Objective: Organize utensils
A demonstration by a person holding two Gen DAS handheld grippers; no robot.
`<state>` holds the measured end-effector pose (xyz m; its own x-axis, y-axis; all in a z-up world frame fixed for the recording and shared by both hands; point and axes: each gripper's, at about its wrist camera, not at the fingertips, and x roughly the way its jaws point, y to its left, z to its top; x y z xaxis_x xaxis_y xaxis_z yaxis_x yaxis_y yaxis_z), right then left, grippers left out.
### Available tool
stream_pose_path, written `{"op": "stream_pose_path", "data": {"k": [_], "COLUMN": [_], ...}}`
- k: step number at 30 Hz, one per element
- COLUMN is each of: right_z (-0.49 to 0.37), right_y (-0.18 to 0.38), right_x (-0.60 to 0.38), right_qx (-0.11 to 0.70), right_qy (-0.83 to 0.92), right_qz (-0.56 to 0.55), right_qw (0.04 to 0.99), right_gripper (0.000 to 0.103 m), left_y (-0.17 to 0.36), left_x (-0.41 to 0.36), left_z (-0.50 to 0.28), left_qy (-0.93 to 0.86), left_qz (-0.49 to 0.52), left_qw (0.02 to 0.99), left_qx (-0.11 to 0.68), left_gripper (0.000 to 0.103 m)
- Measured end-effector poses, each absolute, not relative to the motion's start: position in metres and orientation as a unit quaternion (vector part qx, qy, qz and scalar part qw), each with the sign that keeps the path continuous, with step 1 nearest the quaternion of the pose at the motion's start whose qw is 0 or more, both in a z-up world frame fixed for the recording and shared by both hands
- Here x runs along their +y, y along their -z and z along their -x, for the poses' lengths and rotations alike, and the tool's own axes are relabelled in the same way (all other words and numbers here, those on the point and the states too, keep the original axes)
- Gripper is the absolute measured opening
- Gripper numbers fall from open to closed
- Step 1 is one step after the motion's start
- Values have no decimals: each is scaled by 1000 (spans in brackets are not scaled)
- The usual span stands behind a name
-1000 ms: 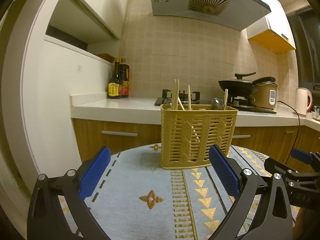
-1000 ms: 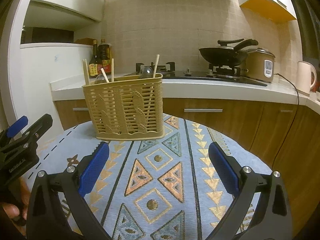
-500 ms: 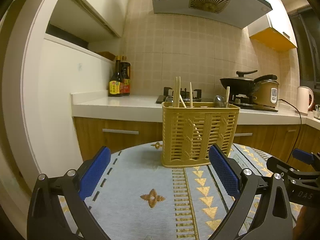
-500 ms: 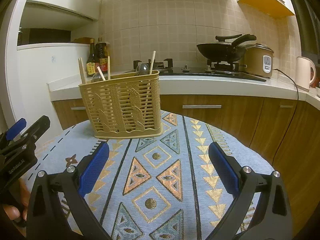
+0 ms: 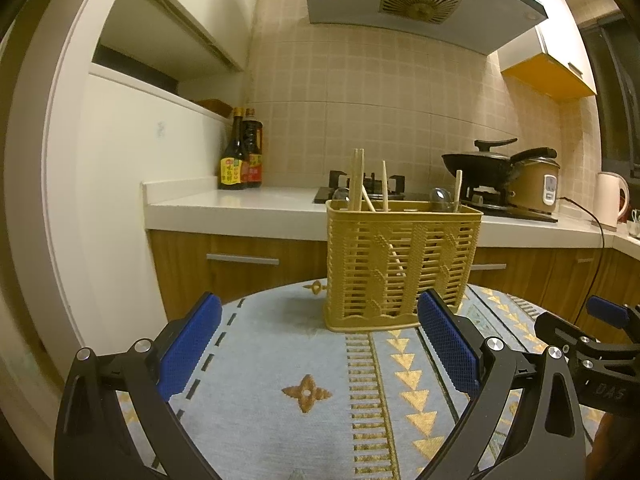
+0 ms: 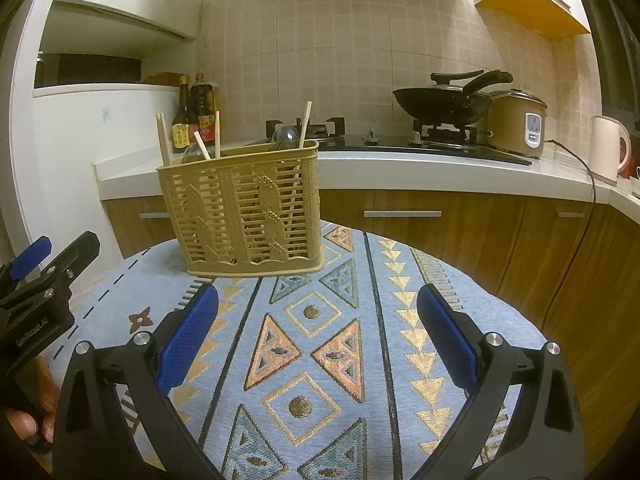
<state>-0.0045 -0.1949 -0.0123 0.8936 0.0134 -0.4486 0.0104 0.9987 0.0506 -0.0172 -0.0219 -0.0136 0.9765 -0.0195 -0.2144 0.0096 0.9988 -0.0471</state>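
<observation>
Round patterned table [image 5: 256, 412], upright utensil basket [image 5: 402, 268]

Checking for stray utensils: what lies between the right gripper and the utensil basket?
Only bare patterned tablecloth lies between the open right gripper and the utensil basket, as the right wrist view shows.

Your left gripper [image 5: 318, 344] and right gripper [image 6: 318, 336] match: black angular frames with silver screws and blue textured pads [image 5: 448, 344] lining the jaws. Seen from the right gripper's camera, the left gripper's side carries small white lettering.
</observation>
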Motion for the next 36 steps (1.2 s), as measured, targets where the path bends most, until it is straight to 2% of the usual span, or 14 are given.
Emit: {"op": "stream_pose_path", "data": {"k": [36], "right_z": [6], "right_y": [11], "right_x": [-195], "right_qx": [232], "right_qy": [5], "right_qz": [-27], "right_qw": [972], "right_gripper": [95], "left_y": [16], "left_x": [-24], "left_z": [15], "left_qy": [9], "left_qz": [21], "left_qw": [993], "left_qx": [115], "left_gripper": [95]}}
